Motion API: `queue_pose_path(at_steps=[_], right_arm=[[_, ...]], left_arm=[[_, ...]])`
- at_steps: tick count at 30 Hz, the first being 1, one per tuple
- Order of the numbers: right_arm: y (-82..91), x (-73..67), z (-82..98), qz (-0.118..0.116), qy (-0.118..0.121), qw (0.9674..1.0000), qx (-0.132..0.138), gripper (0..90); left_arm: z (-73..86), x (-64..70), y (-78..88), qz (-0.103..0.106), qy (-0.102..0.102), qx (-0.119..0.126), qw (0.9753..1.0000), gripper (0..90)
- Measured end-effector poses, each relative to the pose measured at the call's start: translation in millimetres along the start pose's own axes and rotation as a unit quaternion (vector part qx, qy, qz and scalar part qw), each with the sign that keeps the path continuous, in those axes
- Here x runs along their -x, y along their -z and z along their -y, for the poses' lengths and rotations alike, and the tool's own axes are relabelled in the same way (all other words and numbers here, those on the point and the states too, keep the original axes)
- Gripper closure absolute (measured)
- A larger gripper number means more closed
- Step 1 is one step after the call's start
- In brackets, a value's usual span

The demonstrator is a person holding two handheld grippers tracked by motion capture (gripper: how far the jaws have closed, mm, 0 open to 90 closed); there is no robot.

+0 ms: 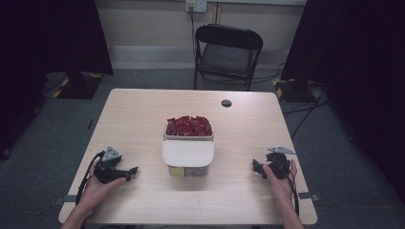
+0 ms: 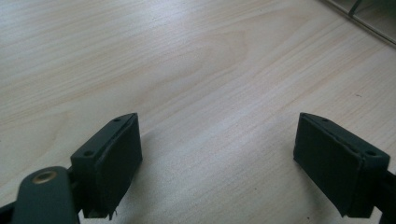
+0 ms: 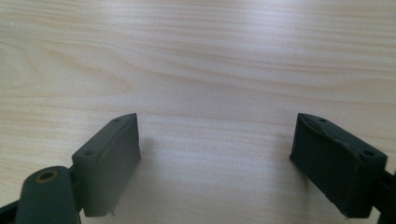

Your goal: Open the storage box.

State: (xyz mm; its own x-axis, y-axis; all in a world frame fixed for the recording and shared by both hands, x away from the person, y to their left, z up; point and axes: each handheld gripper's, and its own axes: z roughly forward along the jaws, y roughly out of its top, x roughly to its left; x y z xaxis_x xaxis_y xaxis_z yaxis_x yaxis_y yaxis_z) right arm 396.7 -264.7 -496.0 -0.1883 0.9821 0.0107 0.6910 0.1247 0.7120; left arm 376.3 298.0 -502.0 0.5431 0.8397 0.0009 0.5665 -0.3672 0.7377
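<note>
In the high view a tub (image 1: 189,135) packed with red wrapped sweets stands at the middle of the wooden table (image 1: 138,109). In front of it sits a clear box with a white lid (image 1: 187,153). My left gripper (image 1: 131,172) rests low near the table's front left, pointing right, a hand's width from the lidded box. My right gripper (image 1: 258,169) rests near the front right, pointing left. In the left gripper view the gripper (image 2: 217,158) stands open over bare wood. In the right gripper view the gripper (image 3: 215,158) is open too, nothing between its jaws.
A dark round grommet (image 1: 226,103) sits in the table near its far edge. A black folding chair (image 1: 227,55) stands behind the table. Cables lie on the grey carpet at the right (image 1: 305,109).
</note>
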Motion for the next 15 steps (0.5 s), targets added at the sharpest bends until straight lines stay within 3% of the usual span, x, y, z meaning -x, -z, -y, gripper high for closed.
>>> queue_pose_path(at_steps=[3, 9, 15], right_arm=[[3.4, -1.4, -0.3, -0.017, -0.003, 0.9999, 0.002, 14.1], [8.3, -7.1, -2.4, -0.025, 0.007, 0.9996, 0.012, 14.2], [13.9, -10.5, -4.4, -0.056, -0.006, 0.9980, 0.028, 14.5]], left_arm=[[0.0, 0.0, 0.0, 0.000, 0.000, 0.000, 1.0000, 14.7], [0.0, 0.0, 0.0, 0.000, 0.000, 0.000, 1.0000, 14.7], [0.0, 0.0, 0.0, 0.000, 0.000, 0.000, 1.0000, 14.7]])
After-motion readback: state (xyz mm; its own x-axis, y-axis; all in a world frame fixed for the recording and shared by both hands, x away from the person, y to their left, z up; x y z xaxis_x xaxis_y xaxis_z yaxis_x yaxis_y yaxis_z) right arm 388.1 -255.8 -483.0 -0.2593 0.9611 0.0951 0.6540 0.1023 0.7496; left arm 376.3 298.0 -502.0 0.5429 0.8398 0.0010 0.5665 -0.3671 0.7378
